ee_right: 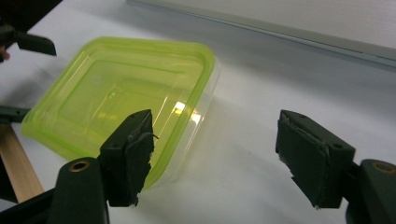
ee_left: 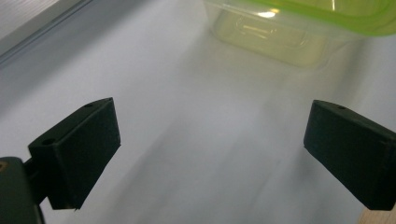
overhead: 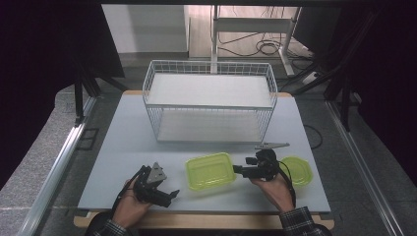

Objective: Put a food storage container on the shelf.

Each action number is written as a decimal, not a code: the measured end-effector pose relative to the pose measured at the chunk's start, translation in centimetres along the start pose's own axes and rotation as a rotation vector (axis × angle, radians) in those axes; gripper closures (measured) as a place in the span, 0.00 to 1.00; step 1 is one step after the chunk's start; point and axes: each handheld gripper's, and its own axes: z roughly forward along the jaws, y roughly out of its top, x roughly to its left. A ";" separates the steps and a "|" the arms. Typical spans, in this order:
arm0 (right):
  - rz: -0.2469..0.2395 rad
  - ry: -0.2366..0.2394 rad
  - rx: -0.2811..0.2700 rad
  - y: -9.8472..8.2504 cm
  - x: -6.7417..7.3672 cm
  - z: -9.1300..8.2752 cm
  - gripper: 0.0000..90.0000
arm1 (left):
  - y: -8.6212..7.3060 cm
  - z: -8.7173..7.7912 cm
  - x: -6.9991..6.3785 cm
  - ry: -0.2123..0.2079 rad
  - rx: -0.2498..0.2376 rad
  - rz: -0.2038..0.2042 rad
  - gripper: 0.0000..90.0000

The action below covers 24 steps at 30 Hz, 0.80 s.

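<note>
The lidded green container (overhead: 210,170) sits on the table (overhead: 123,142) between our grippers, just beyond the left gripper (overhead: 169,194) and right at the right gripper (overhead: 237,169), both with jaws spread and empty. We judge it just released; next likely calls for moving it toward the wire basket (overhead: 209,101). A second green container (overhead: 297,170) behind our right hand is partly hidden.

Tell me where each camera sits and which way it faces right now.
High view: above the near table edge, looking forward and down at the wire basket; both hands and forearms show.
Left gripper view: on the left gripper, facing the lidded container; jaws apart.
Right gripper view: on the right gripper, facing the same container, also with jaws apart.
All share the container.
</note>
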 end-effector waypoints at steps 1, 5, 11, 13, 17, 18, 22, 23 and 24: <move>0.016 0.013 -0.001 0.1 -0.2 0.1 0.35 | -0.1 0.0 0.0 0.004 0.005 0.002 0.04; 0.061 0.061 0.000 0.5 -0.7 0.6 0.38 | -0.5 -0.2 -0.1 0.025 0.015 0.004 0.04; 0.100 0.108 0.037 1.3 -0.8 2.4 0.49 | -0.8 -0.3 -0.1 0.037 0.022 0.002 0.04; 0.118 0.120 0.051 1.5 -0.9 2.9 0.53 | -0.8 -0.3 -0.1 0.035 0.030 0.011 0.04; 0.168 0.154 0.082 1.6 -1.2 3.7 0.63 | -0.7 -0.2 -0.2 0.039 0.040 0.027 0.04; 0.185 0.171 0.086 1.7 -1.3 3.8 0.66 | -0.7 -0.1 -0.3 0.040 0.041 0.029 0.04; 0.234 0.216 0.112 1.7 -1.7 3.9 0.78 | -0.7 -0.1 -0.3 0.039 0.040 0.031 0.04; 0.246 0.224 0.117 1.7 -1.8 3.9 0.80 | -0.7 -0.1 -0.3 0.039 0.040 0.032 0.04; 0.257 0.232 0.119 1.7 -2.0 3.8 0.82 | -0.7 -0.1 -0.3 0.039 0.043 0.037 0.04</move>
